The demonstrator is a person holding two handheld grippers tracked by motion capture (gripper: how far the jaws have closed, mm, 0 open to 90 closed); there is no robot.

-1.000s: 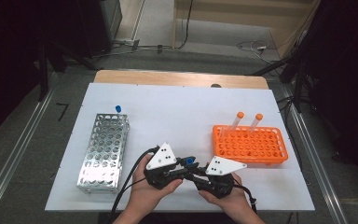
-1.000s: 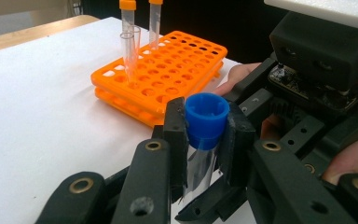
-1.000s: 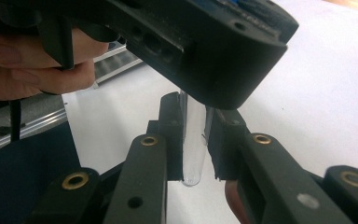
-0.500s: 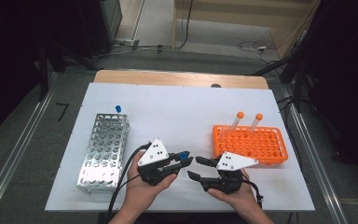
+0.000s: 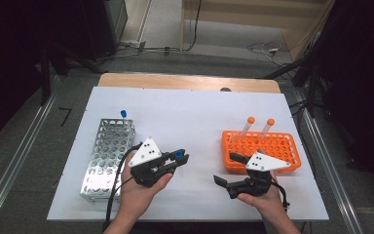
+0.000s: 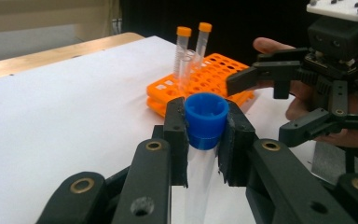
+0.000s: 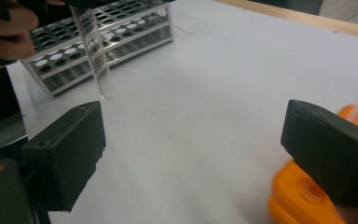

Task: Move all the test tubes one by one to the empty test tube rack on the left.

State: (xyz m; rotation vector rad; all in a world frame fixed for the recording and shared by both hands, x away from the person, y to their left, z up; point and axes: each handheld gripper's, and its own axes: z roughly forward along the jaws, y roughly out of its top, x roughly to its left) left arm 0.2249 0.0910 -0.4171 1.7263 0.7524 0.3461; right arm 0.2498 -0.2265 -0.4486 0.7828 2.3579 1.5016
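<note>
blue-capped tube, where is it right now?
The blue-capped tube is clamped in the left claw, held above the white table between the metal rack and the orange rack, left of centre in the high view.

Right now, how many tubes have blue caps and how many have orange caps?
Blue-capped tubes: 2, one in the left gripper and one standing in the metal rack
Orange-capped tubes: 2, both in the orange rack
Total: 4
</note>
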